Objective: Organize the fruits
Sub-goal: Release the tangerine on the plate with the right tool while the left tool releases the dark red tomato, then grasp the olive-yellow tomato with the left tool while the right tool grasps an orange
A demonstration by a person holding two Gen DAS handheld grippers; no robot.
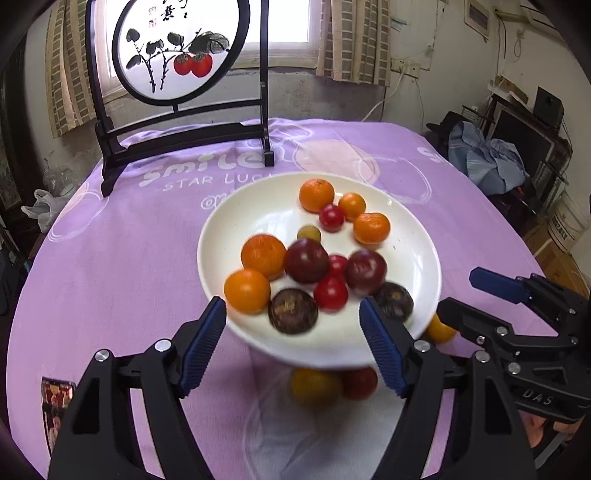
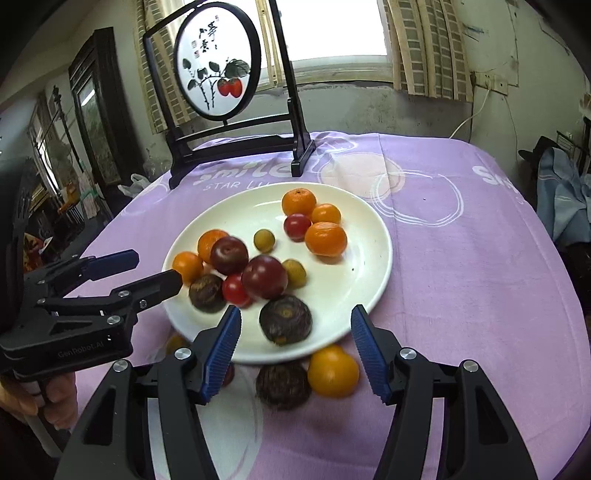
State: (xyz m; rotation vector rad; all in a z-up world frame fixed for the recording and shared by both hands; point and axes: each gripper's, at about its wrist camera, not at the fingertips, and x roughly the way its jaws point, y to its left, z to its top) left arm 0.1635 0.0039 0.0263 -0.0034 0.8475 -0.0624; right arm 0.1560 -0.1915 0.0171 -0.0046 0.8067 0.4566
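Round white plate (image 2: 362, 266) of mixed fruit just beyond right gripper (image 2: 295, 347) and left gripper (image 1: 291, 343); both spread wide, holding nothing.

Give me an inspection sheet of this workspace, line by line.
Surface: purple tablecloth with white print covers the table.
Job's things: white plate holds oranges, plums, cherry tomatoes and dark round fruits; an orange fruit and a dark fruit lie off the plate at its near rim.
Clutter: painted screen on a black stand behind the plate.
Grippers: left gripper and right gripper both open, empty, at the plate's near edge.
Cables: white cable on the back wall.
Surroundings: window, curtains, cluttered shelves.
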